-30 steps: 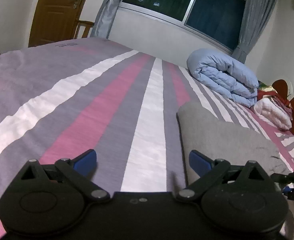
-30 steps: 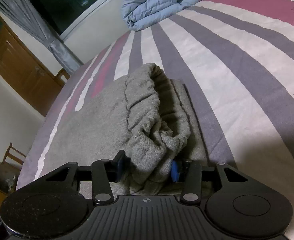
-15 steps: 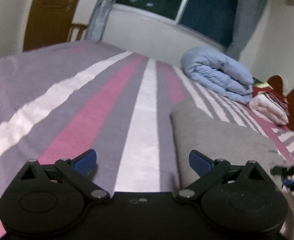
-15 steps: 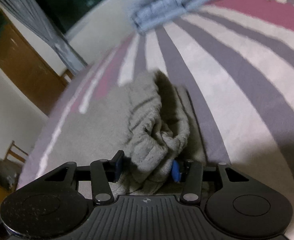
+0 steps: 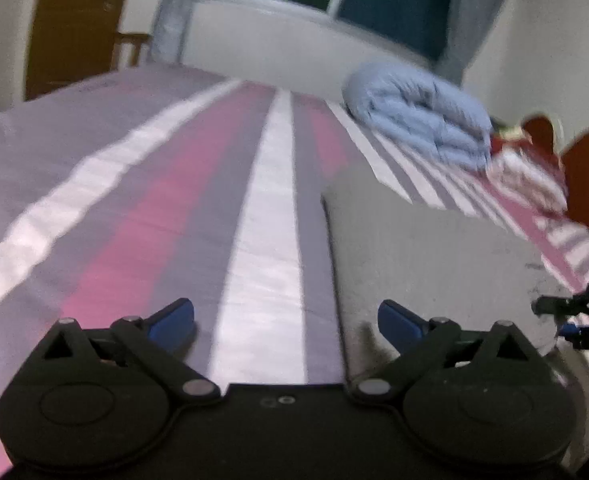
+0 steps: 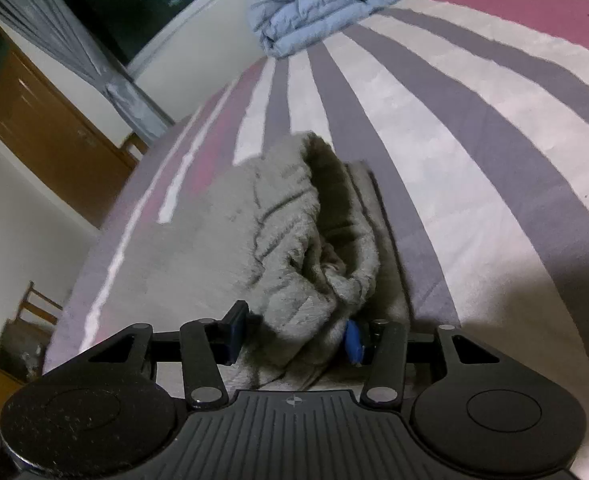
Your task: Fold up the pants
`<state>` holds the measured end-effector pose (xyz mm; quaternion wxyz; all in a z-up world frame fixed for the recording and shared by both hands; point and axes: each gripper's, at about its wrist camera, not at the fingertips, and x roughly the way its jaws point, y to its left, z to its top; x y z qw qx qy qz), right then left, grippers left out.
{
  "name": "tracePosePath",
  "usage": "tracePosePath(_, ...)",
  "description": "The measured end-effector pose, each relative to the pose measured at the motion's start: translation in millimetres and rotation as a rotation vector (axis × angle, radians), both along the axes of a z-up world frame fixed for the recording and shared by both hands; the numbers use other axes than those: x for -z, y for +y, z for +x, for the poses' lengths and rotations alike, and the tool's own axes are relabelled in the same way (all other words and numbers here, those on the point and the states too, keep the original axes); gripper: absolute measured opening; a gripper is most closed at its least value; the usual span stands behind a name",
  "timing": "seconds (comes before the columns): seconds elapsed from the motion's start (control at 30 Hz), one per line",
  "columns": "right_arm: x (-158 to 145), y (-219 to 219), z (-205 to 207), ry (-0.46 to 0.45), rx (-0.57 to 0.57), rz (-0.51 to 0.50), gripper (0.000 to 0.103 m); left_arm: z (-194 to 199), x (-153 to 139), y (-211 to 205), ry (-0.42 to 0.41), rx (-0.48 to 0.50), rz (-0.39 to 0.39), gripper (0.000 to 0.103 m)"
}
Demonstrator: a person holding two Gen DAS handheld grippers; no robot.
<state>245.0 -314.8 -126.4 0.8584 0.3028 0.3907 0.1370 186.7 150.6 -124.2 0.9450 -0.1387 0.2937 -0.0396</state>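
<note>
Grey fleece pants [image 6: 222,232] lie on a striped bed. In the right wrist view my right gripper [image 6: 294,338] is shut on a bunched, lifted end of the pants [image 6: 310,292]. In the left wrist view the pants [image 5: 434,248] lie flat at the right, and my left gripper [image 5: 286,320] is open and empty, low over the sheet at the pants' left edge. Its right fingertip [image 5: 398,318] sits over the pants' edge. The right gripper [image 5: 578,316] shows at the far right edge.
The bed sheet [image 5: 134,208] has pink, grey and white stripes. A rolled blue duvet [image 5: 418,116] and folded bedding [image 5: 530,176] lie at the far end. A wooden door [image 6: 50,132] and chairs [image 6: 26,320] stand beyond the bed's edge.
The left gripper's view has shifted and blurred slightly, staying open. The right gripper has kept its hold on the bunched pants, with its view tilting a little.
</note>
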Motion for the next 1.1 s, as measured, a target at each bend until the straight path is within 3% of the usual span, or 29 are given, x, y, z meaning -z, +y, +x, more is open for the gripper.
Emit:
tracePosePath(0.07,-5,-1,-5,-0.005,0.003,0.007,0.055,-12,-3,9,-0.045,-0.03,-0.03,0.092)
tracePosePath(0.13,-10,0,-19,-0.043,0.013,-0.024,0.055,-19,-7,9,-0.068,-0.06,-0.019,0.092)
tracePosePath(0.3,-17,-5,-52,-0.127,0.049,-0.012,0.055,-33,-12,-13,-0.056,0.022,0.083,0.09)
tracePosePath(0.33,-17,-7,-54,-0.129,0.055,-0.002,0.055,-35,-12,-18,-0.059,0.042,0.098,0.085)
tracePosePath(0.43,-17,-12,-49,-0.108,0.074,0.036,0.055,-32,-5,-32,0.007,0.094,0.123,0.075)
tracePosePath(0.53,-21,-10,-45,-0.099,0.076,0.045,0.055,-27,2,-35,0.053,0.103,0.159,0.075)
tracePosePath(0.63,-24,-5,-45,-0.105,0.063,0.043,0.055,-18,8,-34,0.093,0.125,0.153,0.075)
tracePosePath(0.8,-19,-3,-43,-0.087,0.094,0.044,0.055,-4,20,-40,0.087,0.126,0.127,0.079)
tracePosePath(1.1,6,2,-25,-0.002,0.155,0.091,0.055,1,27,-39,0.016,0.061,0.082,0.083)
